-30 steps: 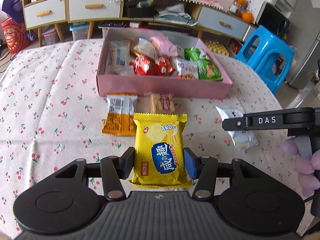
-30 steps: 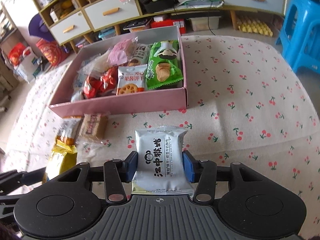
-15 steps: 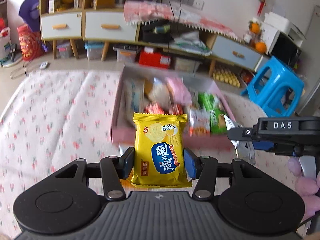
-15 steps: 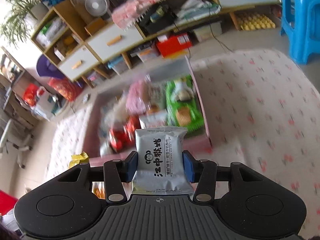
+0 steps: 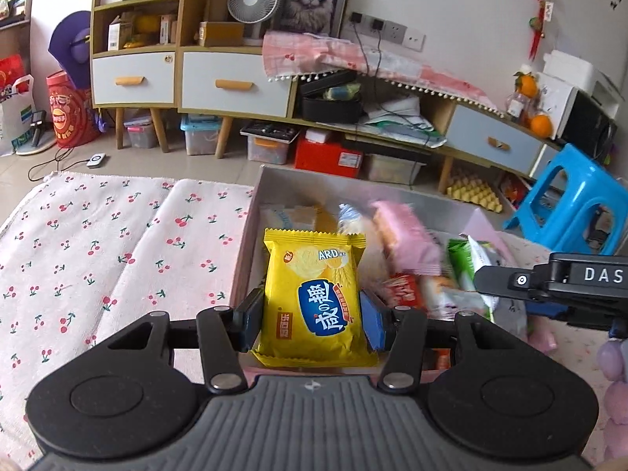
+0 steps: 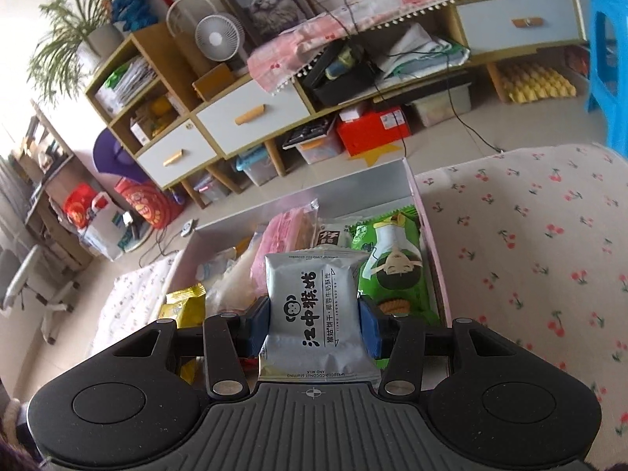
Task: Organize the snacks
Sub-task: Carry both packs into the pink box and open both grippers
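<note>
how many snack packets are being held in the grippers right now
2. The yellow packet sits between the left gripper's fingers; the silver packet sits between the right gripper's fingers. Both are over the pink box, which holds more packets.

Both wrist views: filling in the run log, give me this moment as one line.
left claw: shut on yellow packet | right claw: shut on silver packet | both over pink box
</note>
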Available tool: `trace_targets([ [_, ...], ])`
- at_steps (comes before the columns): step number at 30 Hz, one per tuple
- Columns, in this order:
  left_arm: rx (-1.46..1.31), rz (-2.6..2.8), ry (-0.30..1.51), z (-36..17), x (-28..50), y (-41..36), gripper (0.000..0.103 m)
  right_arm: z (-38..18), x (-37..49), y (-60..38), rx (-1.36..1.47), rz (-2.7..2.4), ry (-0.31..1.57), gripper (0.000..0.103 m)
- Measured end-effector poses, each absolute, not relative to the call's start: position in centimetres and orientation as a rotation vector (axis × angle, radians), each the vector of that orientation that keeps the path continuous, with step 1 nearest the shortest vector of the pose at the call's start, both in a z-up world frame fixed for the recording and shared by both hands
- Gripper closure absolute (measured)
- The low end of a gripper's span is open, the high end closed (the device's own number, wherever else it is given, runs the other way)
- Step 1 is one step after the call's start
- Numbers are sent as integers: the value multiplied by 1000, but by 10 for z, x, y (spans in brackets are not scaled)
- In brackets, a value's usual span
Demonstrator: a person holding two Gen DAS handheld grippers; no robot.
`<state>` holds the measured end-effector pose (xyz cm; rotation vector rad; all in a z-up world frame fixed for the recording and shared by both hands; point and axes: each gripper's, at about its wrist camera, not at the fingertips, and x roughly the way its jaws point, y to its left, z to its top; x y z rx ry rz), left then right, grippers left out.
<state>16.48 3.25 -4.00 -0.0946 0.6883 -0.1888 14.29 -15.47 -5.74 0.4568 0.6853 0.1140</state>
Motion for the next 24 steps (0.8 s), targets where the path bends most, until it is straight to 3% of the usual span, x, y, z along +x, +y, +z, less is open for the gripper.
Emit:
trace_targets([
  [24, -74, -197, 682, -40, 167, 30, 53, -66, 147, -131, 342, 137, 665, 53],
])
